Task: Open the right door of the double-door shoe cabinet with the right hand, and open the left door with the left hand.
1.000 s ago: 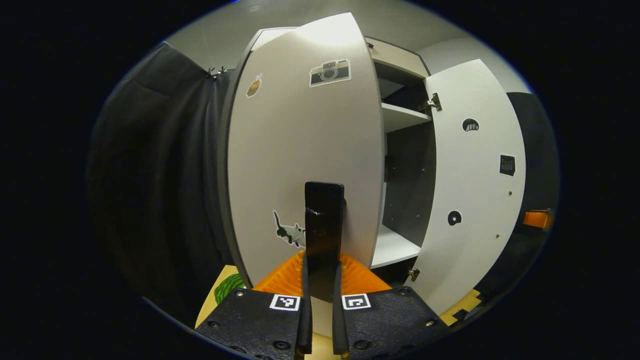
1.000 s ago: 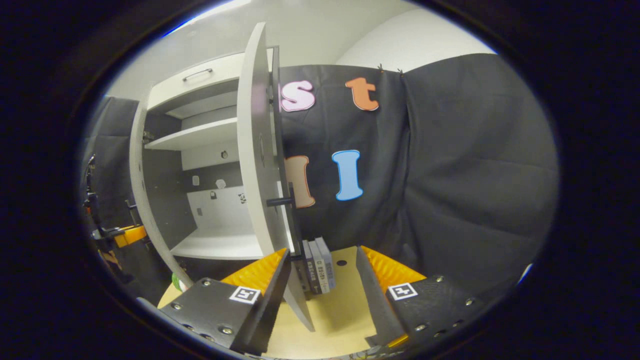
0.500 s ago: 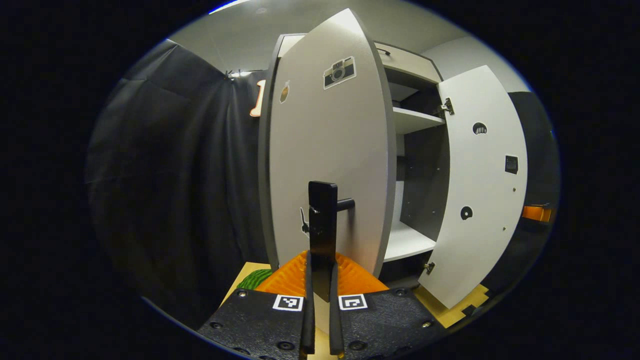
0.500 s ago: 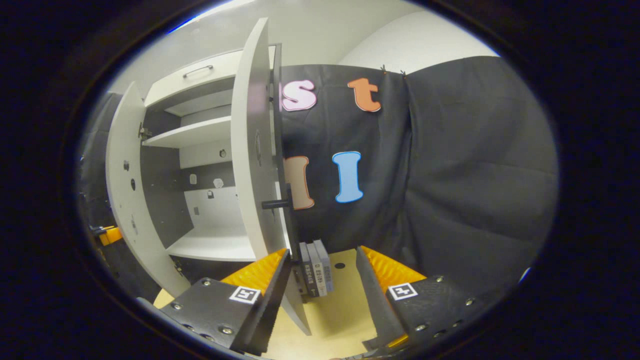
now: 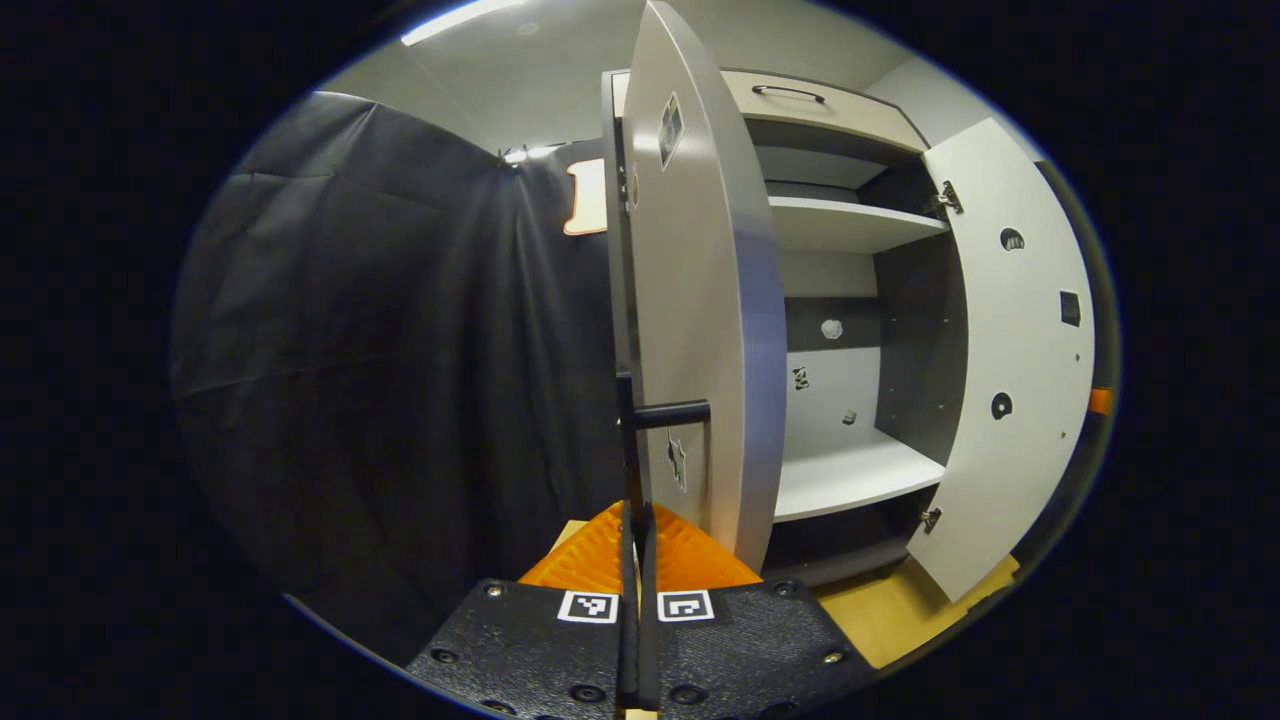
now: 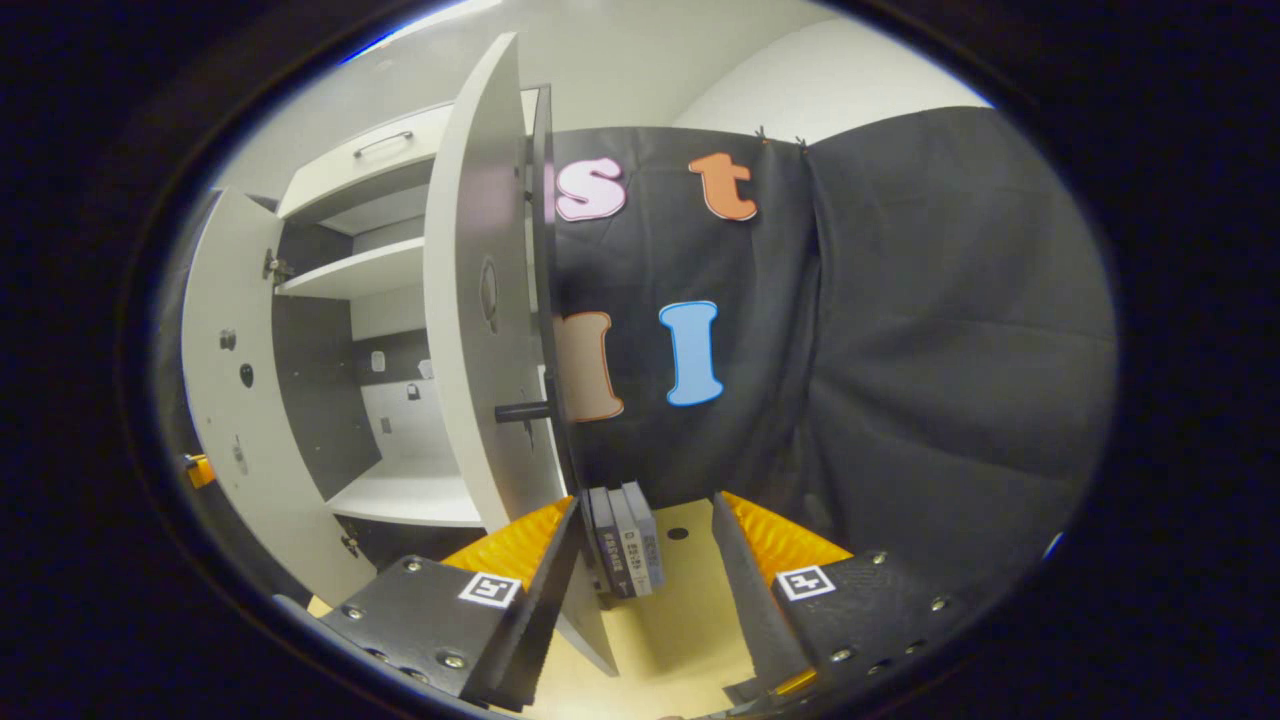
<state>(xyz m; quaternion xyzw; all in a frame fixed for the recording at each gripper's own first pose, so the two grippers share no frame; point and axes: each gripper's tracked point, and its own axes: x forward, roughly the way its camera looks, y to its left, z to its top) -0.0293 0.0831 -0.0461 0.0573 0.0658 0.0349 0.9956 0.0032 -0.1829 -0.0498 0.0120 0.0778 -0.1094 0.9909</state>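
The grey left door (image 5: pixel 700 300) stands wide open, nearly edge-on in the left gripper view. My left gripper (image 5: pixel 637 512) is shut on its thin black handle (image 5: pixel 628 440), which rises straight up between the fingers. The white right door (image 5: pixel 1010 360) is swung open on the far side, and the shelves (image 5: pixel 850 225) inside are bare. In the right gripper view the right door (image 6: pixel 480 300) is edge-on with its handle post (image 6: pixel 522 411) sticking out. My right gripper (image 6: pixel 645 512) is open below that handle, the door's lower corner between its fingers untouched. The left door (image 6: pixel 225 390) shows beyond.
A few upright books (image 6: pixel 625 540) stand on the tan floor (image 6: pixel 690 620) behind the right door, close ahead of the right gripper. Black cloth hangs close on the outer side of each door. A drawer with a handle (image 5: pixel 790 92) tops the cabinet.
My left gripper has pulled the left door further open, from a broad face-on view to nearly edge-on. The right gripper stays open and has barely shifted beside the right door.
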